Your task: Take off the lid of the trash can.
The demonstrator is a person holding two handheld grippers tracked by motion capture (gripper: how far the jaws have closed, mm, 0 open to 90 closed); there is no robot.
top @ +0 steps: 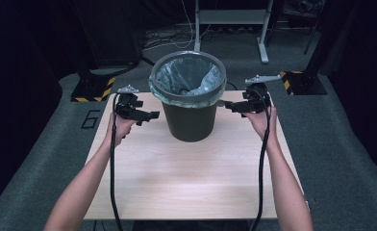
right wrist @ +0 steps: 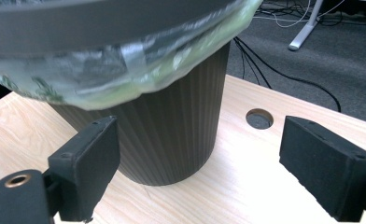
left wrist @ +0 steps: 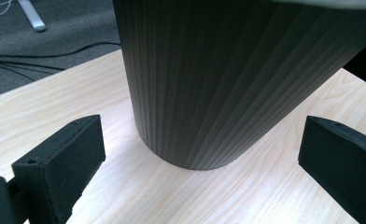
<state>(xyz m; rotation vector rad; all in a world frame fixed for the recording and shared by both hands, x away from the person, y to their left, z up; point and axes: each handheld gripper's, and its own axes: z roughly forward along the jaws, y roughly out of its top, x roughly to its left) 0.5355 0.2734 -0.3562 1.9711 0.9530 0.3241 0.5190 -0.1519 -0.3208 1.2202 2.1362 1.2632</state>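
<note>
I see the dark ribbed bin (top: 190, 120) standing upright in the upper middle of the high view, on the far half of the pale wooden table (top: 186, 183); a translucent green liner bag (top: 189, 77) sits inside it and folds out over the grey rim ring (top: 158, 90). My left gripper (top: 145, 115) hangs at the left of the bin in that frame, jaws pointing toward its wall but apart from it; in the left gripper view the jaws stand wide, released, with nothing between them, and the bin's lower wall rises in the centre just beyond. My right gripper (top: 230, 107) sits at the right of the bin, close under the rim; in the right gripper view its jaws are likewise spread and empty, the bin ahead at centre left, the bag's folded edge across the top of the frame; a round cable hole (right wrist: 259, 118) shows in the tabletop at centre right. Each gripper's cable (top: 113, 163) trails down toward the bottom of the high view.
</note>
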